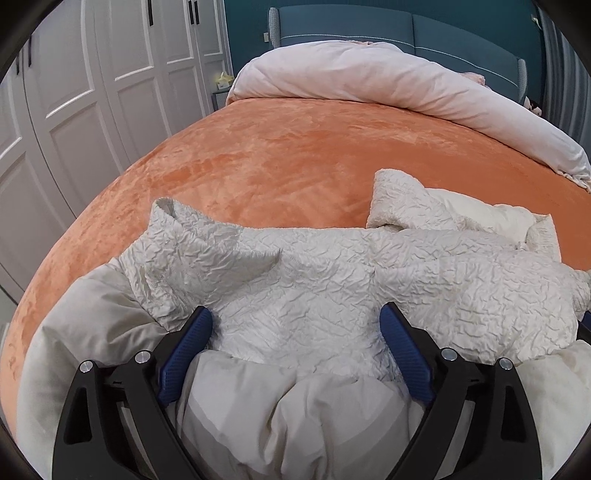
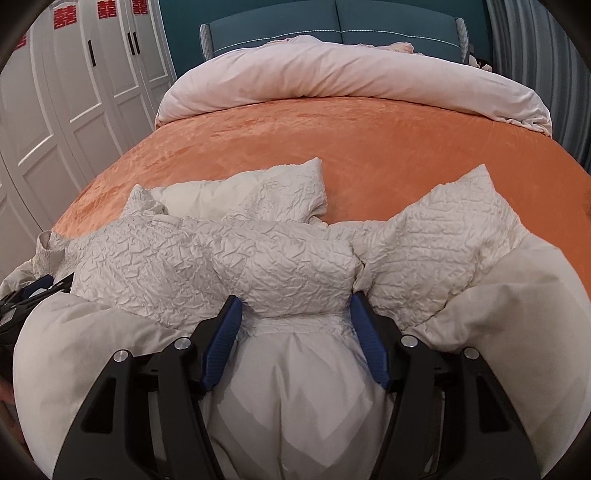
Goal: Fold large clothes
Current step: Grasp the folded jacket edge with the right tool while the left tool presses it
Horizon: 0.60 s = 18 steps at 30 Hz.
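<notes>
A cream padded jacket (image 1: 314, 266) with a crinkled shell and smooth lining lies bunched across the near edge of the orange bed cover (image 1: 277, 166). In the left wrist view, my left gripper (image 1: 291, 314) stands open wide with jacket fabric lying between its blue pads (image 1: 184, 354). The right wrist view shows the same jacket (image 2: 147, 258), one end sticking up at the right. My right gripper (image 2: 295, 302) is shut on a thick bunched roll of it, which narrows between the pads (image 2: 221, 343). Smooth lining bulges toward each camera and hides what is under the grippers.
A pale pink duvet (image 2: 351, 74) is rolled up at the far end of the bed against a teal headboard (image 2: 332, 29). White wardrobe doors (image 1: 92, 74) run along the left side. The orange cover (image 2: 369, 147) stretches between the jacket and the duvet.
</notes>
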Available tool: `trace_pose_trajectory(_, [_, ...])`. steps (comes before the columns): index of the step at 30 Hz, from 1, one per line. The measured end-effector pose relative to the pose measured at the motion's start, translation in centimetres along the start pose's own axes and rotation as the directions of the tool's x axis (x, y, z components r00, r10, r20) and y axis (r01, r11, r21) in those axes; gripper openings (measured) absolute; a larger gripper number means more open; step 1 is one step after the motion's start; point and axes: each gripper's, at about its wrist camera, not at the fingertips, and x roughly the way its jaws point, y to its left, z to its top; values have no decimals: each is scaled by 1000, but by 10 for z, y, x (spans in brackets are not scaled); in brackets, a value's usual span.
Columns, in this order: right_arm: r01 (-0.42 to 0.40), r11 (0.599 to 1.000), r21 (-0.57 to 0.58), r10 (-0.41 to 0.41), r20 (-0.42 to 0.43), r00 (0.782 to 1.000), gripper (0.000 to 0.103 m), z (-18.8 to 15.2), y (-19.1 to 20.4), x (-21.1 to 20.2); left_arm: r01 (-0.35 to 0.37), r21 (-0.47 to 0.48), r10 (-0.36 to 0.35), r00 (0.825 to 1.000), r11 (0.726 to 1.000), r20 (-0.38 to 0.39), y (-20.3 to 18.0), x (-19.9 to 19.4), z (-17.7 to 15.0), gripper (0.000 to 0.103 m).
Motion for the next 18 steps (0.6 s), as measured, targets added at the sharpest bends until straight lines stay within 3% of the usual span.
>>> trace_pose_trajectory(12, [2, 1000, 6, -2, 18, 1000, 59, -1, 0, 2, -12, -2, 12, 1000, 1000, -3, -2, 8, -1, 91])
trace_pose_trajectory(16, [-56, 997, 46, 56, -1, 998, 60, 12, -12, -12, 70, -26, -71, 997, 997, -32, 14, -4, 11, 90])
trace_pose_trajectory(18, [-45, 997, 65, 42, 53, 998, 61, 25, -23, -36, 81, -39, -82, 997, 996, -10, 33, -24, 24, 90])
